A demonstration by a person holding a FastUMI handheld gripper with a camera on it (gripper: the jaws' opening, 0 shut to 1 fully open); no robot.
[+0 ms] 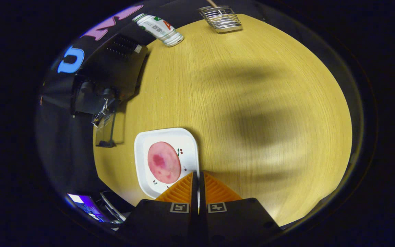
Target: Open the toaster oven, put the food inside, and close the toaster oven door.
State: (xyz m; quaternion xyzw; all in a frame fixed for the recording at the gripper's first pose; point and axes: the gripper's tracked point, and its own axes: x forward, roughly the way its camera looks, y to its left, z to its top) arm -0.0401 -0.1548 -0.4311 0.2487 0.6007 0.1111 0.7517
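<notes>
A round pink slice of food (164, 162) lies on a white square plate (163, 138) on the wooden table (252, 103). My gripper (197, 174) hangs above the plate's right edge, just right of the slice, with its fingers pressed together and nothing between them. The black toaster oven (115, 72) stands at the table's far left, and its glass door (110, 128) hangs open toward the plate.
A white canister (159, 29) lies on its side at the back of the table beside the oven. A wire rack (220, 19) stands at the far edge. A lit screen (86, 206) sits below the table's near left edge.
</notes>
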